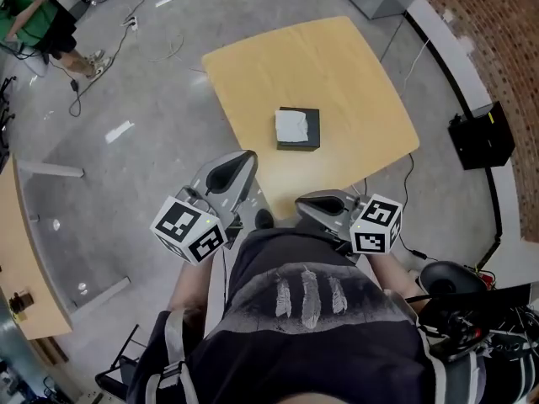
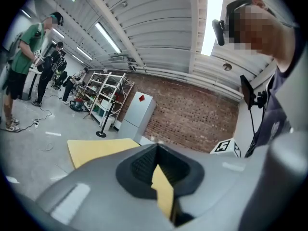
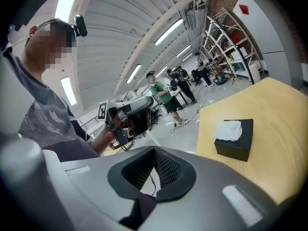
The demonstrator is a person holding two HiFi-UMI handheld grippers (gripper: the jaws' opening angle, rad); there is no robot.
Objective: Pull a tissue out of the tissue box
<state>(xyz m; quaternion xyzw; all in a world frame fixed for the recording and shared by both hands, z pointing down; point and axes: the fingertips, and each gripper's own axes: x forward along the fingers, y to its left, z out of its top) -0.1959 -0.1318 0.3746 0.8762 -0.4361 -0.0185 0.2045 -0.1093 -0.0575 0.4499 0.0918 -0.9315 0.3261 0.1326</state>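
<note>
Head view: the black tissue box point(image 1: 299, 130) sits near the middle of the wooden table point(image 1: 337, 66), with a white tissue point(image 1: 291, 124) bunched on its top. The left gripper point(image 1: 246, 156) and right gripper point(image 1: 306, 202) hover in the lower centre of the frame, by the table's near edge and apart from the box.

Left gripper view: its jaws meet tip to tip, with nothing between them.

Right gripper view: its jaws are likewise closed and empty, and the box lies right of centre.

Has the tissue box point(image 1: 299, 130) near the middle of the table point(image 1: 337, 66), 1 tissue point(image 1: 291, 124) on its top, and the 2 grippers side by side at the near edge, left gripper point(image 1: 245, 156) left of right gripper point(image 1: 303, 203), both apart from the box, a person point(image 1: 38, 11) far behind at left
</note>
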